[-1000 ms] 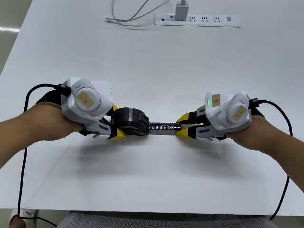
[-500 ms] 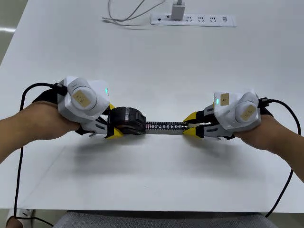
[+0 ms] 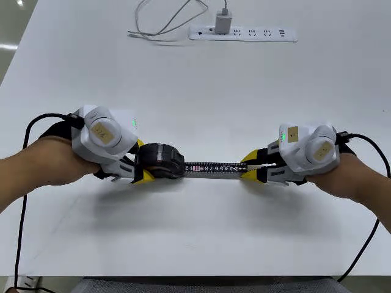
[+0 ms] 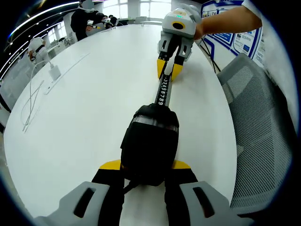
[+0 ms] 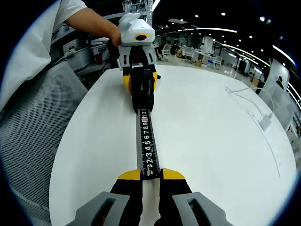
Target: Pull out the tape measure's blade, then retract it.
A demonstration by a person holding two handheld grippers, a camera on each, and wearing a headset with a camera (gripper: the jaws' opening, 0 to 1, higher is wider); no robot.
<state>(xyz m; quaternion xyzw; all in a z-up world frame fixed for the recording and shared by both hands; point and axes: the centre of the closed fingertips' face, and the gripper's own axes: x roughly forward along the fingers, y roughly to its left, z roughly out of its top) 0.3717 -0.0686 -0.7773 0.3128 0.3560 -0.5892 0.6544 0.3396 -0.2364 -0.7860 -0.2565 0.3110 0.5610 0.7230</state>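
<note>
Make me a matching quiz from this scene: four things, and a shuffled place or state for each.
1 left tongs
2 right tongs
3 power strip
4 blade

A far side of the table, charger plugged in
B shut on the blade's tip
C shut on the black case
D stretched out, numbers showing

Pairs: 1-C, 2-B, 3-A, 4-D

I get bright, even overhead light on the white tabletop point(image 3: 201, 91). Soft shadows fall toward me from the white-and-yellow left gripper point(image 3: 143, 162) and right gripper point(image 3: 248, 166). My head view is sharp. Both gripper views bow at the edges, and white ceiling strip lights point(image 5: 225, 29) glare in the right one.
</note>
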